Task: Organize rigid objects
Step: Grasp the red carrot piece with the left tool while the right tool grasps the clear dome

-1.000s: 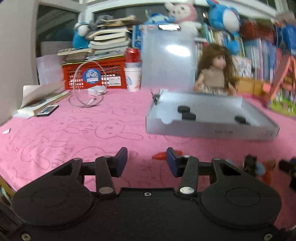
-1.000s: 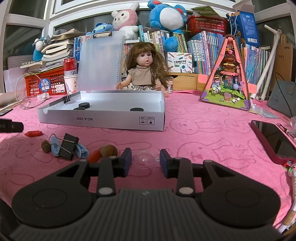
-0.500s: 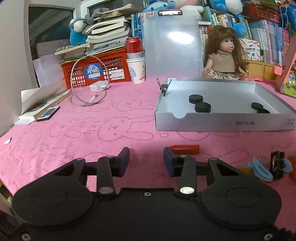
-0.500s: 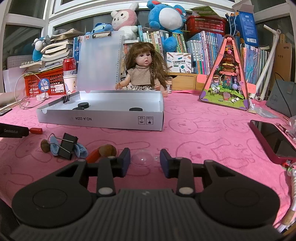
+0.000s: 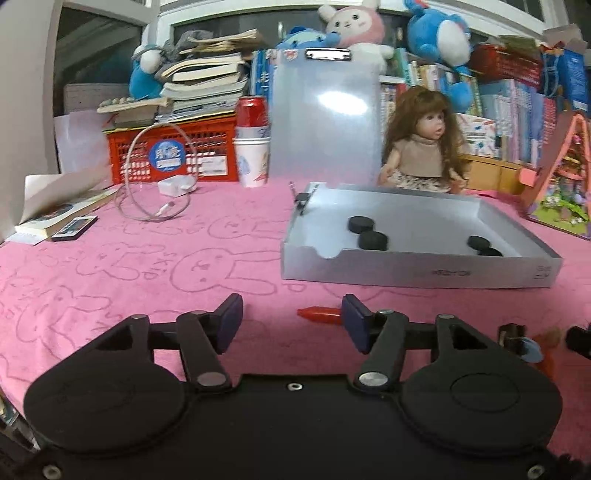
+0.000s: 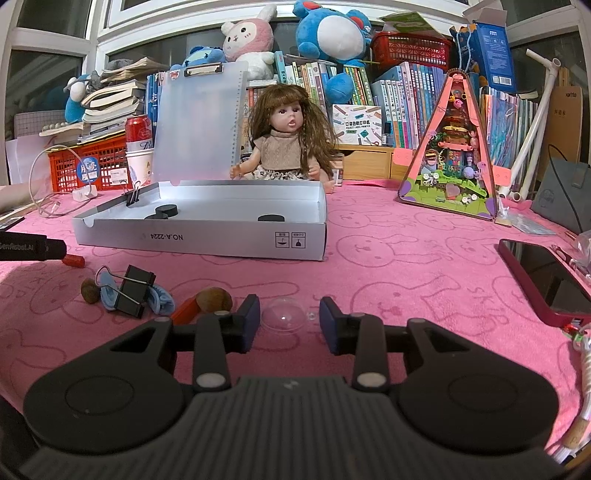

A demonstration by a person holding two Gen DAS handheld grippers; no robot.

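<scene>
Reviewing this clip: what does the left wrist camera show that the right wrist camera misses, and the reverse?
Only the left wrist view shows the left gripper, jaws opening with nothing between the pads; the red piece lies just ahead by its right finger. It also shows a book at the cloth's edge.

Only the right wrist view shows the right gripper, open around a clear dome, plus the black binder clip, a brown nut and a red phone.

Both show the grey box holding black discs and the doll.

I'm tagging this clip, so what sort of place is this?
Probably a home study or child's room: crowded bookshelves, plush toys on top, and a doll on a table with a pink bunny-print cloth.
</scene>
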